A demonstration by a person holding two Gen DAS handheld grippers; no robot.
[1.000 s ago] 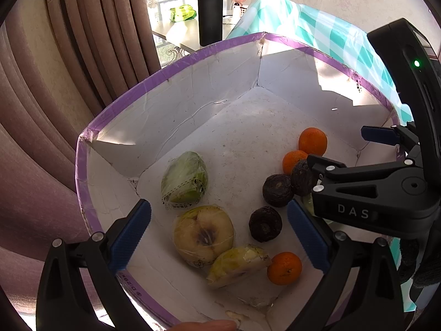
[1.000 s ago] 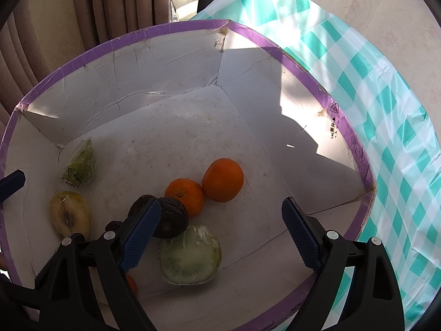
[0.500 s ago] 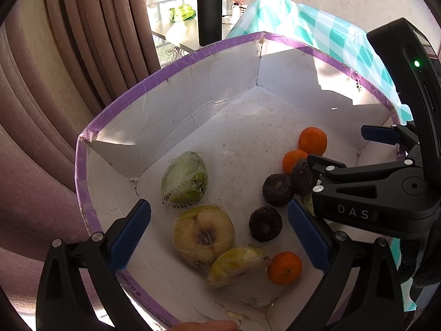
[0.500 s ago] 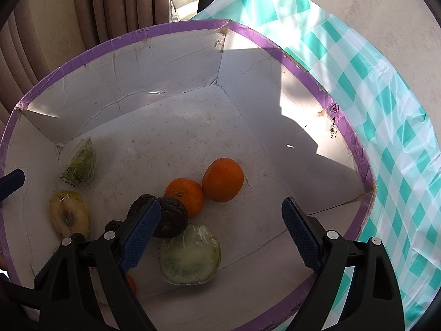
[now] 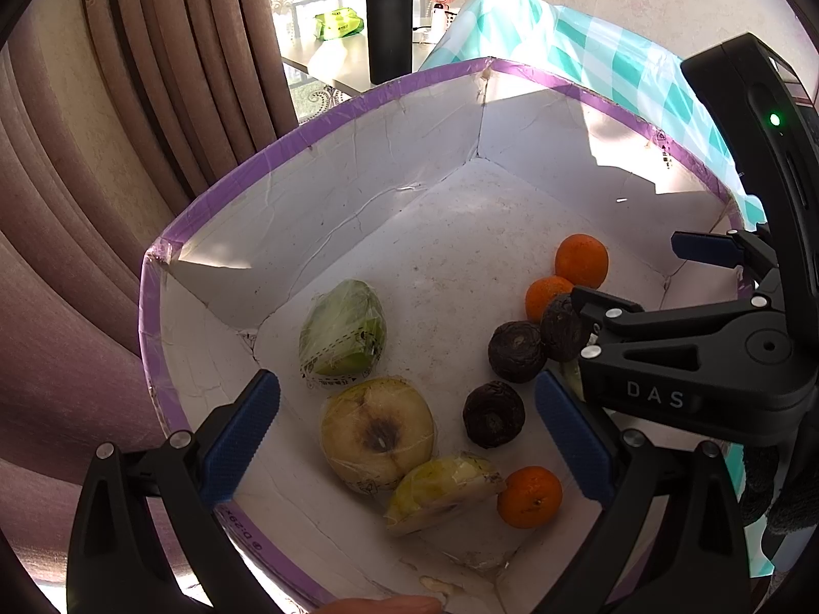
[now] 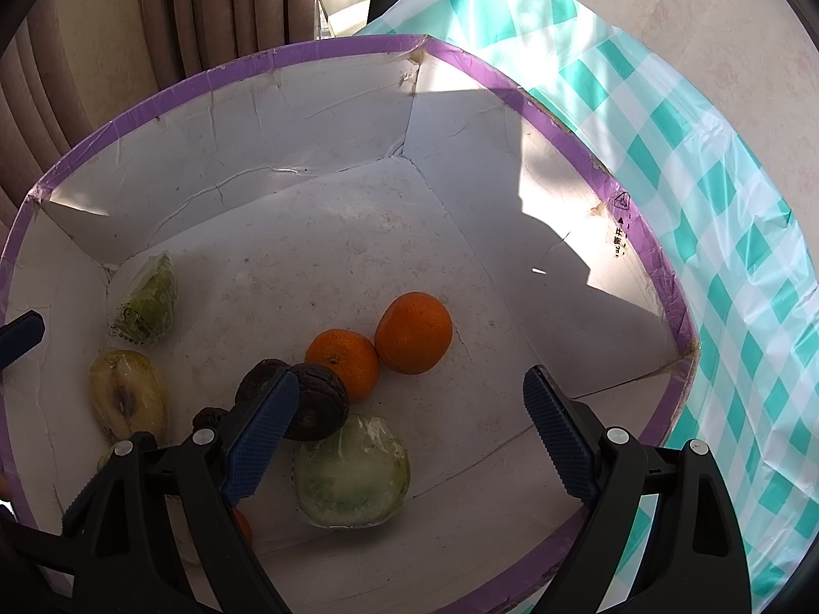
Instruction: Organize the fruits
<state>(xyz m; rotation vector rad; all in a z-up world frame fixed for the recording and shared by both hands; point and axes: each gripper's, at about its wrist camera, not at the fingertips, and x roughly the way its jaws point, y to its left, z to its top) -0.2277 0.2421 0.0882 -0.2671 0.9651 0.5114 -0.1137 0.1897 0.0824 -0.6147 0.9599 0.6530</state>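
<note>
A white cardboard box with a purple rim (image 5: 317, 133) (image 6: 169, 102) holds the fruit. In the left wrist view lie a wrapped green fruit (image 5: 343, 335), a wrapped cut apple (image 5: 379, 435), a wrapped yellow wedge (image 5: 443, 491), three dark round fruits (image 5: 494, 414) and three oranges (image 5: 530, 496). My left gripper (image 5: 407, 435) is open and empty above the apple. My right gripper (image 6: 409, 430) is open and empty above a wrapped pale green fruit (image 6: 350, 473), near two oranges (image 6: 413, 332) and a dark fruit (image 6: 315, 401). The right gripper also shows in the left wrist view (image 5: 706, 358).
A teal checked cloth (image 6: 716, 163) covers the table to the right of the box. Curtains (image 5: 102, 153) hang at the left. A black bottle (image 5: 389, 15) and a green pack (image 5: 340, 23) stand on a far table.
</note>
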